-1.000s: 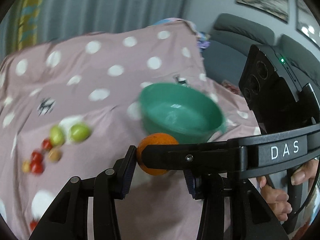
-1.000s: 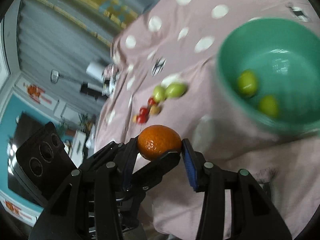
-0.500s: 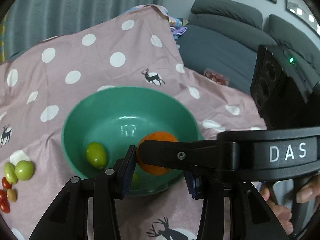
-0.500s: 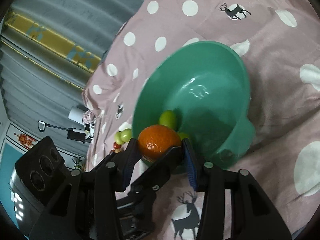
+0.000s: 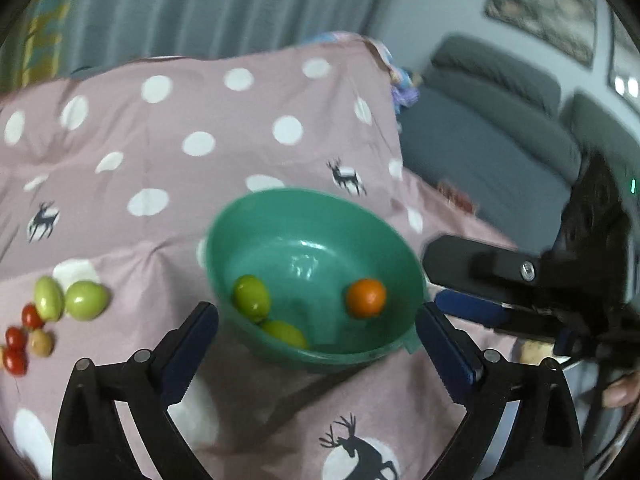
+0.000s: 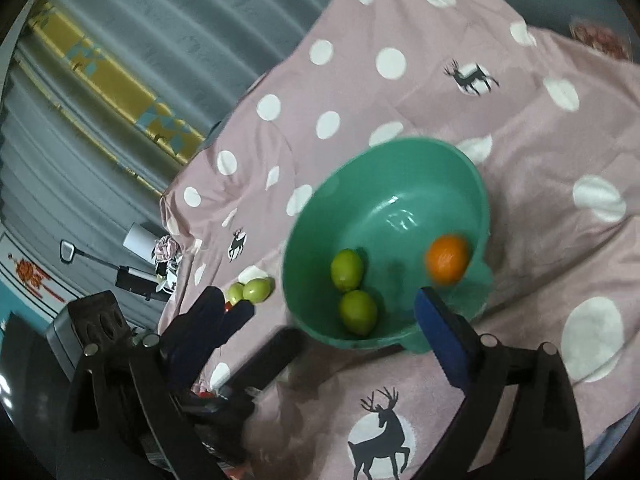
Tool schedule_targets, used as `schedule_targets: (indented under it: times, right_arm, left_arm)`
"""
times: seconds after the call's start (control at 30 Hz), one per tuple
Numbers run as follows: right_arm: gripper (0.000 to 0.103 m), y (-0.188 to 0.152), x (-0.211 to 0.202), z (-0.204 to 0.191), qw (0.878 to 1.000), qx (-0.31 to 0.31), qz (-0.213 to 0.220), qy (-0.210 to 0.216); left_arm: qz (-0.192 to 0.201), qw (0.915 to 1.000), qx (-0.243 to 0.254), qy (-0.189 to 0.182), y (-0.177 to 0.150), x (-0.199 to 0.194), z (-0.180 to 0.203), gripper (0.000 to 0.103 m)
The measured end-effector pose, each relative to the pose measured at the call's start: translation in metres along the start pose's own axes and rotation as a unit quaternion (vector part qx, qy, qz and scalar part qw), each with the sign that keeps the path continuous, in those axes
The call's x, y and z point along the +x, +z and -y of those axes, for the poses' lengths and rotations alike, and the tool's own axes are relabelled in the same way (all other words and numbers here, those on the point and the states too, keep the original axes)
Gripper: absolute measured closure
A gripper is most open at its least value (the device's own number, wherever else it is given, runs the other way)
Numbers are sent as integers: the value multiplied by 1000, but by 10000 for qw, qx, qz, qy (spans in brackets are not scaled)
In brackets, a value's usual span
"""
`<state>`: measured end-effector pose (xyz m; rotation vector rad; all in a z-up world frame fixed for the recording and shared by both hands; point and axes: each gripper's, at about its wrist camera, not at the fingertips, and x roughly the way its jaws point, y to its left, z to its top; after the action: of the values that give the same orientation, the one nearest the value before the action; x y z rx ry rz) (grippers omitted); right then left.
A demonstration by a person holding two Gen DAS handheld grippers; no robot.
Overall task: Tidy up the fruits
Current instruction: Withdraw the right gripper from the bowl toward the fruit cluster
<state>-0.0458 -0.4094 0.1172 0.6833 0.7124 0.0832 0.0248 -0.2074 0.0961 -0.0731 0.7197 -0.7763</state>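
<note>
A green bowl (image 5: 280,196) (image 6: 400,144) sits on the pink dotted cloth. Inside it an orange (image 5: 366,297) (image 6: 447,259), blurred, rests against the right wall, apart from two green fruits (image 5: 251,298) (image 6: 347,270). My left gripper (image 5: 316,320) stands just in front of the bowl, its jaws opening wide with nothing between the pads. My right gripper (image 6: 320,304) is beside it, jaws also opening and empty; in the left wrist view it shows at the right (image 5: 452,284). Two more green fruits (image 5: 86,299) (image 6: 250,290) and small red tomatoes (image 5: 16,338) lie on the cloth left of the bowl.
A grey sofa (image 5: 500,128) runs beyond the cloth's right edge and grey curtains (image 5: 200,8) hang behind. A hand (image 5: 620,392) holds the right gripper. Small clutter (image 6: 160,252) lies past the cloth's far left edge.
Both grippers, which pinched the orange together over the bowl, have opened wide. The orange has dropped into the bowl's right side, and both views have pulled back a little.
</note>
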Motion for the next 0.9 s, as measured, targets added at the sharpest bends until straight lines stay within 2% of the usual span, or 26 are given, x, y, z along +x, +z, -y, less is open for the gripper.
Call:
schedule_targets:
  times: [0.1, 0.23, 0.43, 0.57, 0.63, 0.7, 0.77, 0.83, 0.9]
  right_arm:
    - [2, -2, 0, -17, 9997, -227, 9, -64]
    - [1, -10, 16, -46, 9982, -556, -239, -15]
    - [1, -30, 49, -90, 9937, -892, -649, 221]
    - [1, -51, 84, -123, 9853, -1202, -1149, 381]
    - [1, -68, 101, -141, 9775, -1528, -1406, 374]
    - [1, -90, 124, -159, 9631, -1910, -1838, 469]
    - [4, -109, 144, -171, 9494, -2137, -2219, 619]
    - [18, -125, 162, -180, 9368, -2281, -2532, 789]
    - [25, -139, 179, -187, 9279, -2344, -2778, 828]
  left_arm:
    - [94, 9992, -353, 164, 1, -22, -20, 3]
    - [144, 9972, -580, 441, -5, -52, -50, 1]
    - [128, 9909, -748, 1116, -50, -97, -114, 1]
    - [214, 9814, -792, 1734, -92, -118, -159, 1]
    - [-3, 9756, -888, 2006, -102, -119, -175, 1]
    - [-314, 9767, -1033, 1855, -109, -119, -189, 1]
    - [-287, 9829, -1050, 1483, -115, -127, -190, 1]
    - [-159, 9862, -871, 1402, -118, -132, -186, 1]
    - [-158, 9878, -677, 1392, -123, -136, -185, 1]
